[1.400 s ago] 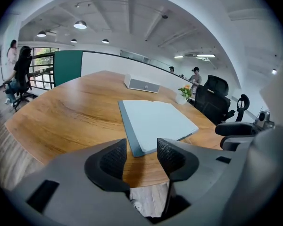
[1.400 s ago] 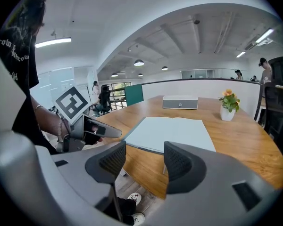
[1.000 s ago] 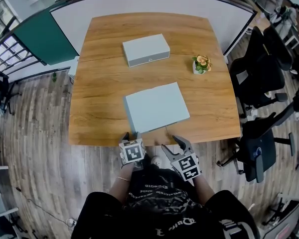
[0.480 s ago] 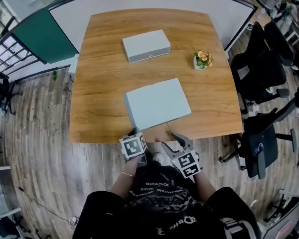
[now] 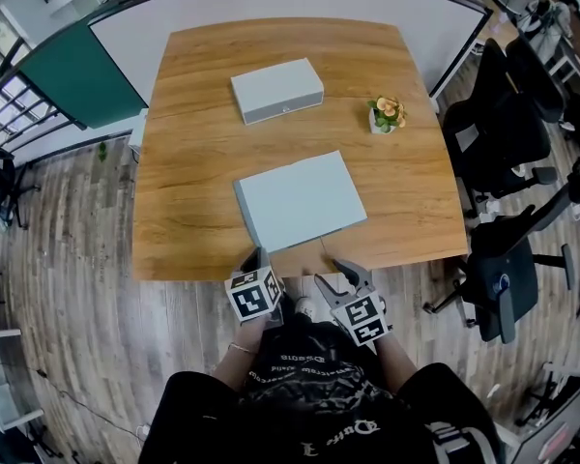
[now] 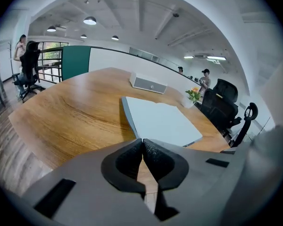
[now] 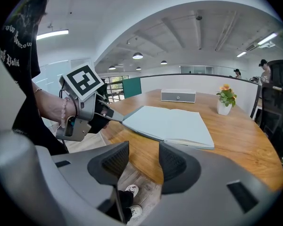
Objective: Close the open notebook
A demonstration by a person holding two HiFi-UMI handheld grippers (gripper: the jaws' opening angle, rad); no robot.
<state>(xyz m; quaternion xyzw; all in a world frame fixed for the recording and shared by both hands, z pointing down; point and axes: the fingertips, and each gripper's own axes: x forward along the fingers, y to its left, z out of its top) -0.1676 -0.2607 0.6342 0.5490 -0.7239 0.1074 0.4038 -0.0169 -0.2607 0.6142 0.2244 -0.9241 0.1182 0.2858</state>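
One corner of the pale blue-grey open notebook, lying near the front edge of the brown wooden surface, seems pinched in the tightly closed left tool, so the next move calls for swinging that cover over, while the empty right tool is closing its jaws.

Open pale-blue notebook on table

notebook near corner hidden behind left tool, office chairs partly cut off at right edge

Grey box and potted flower stand apart on the wooden table.
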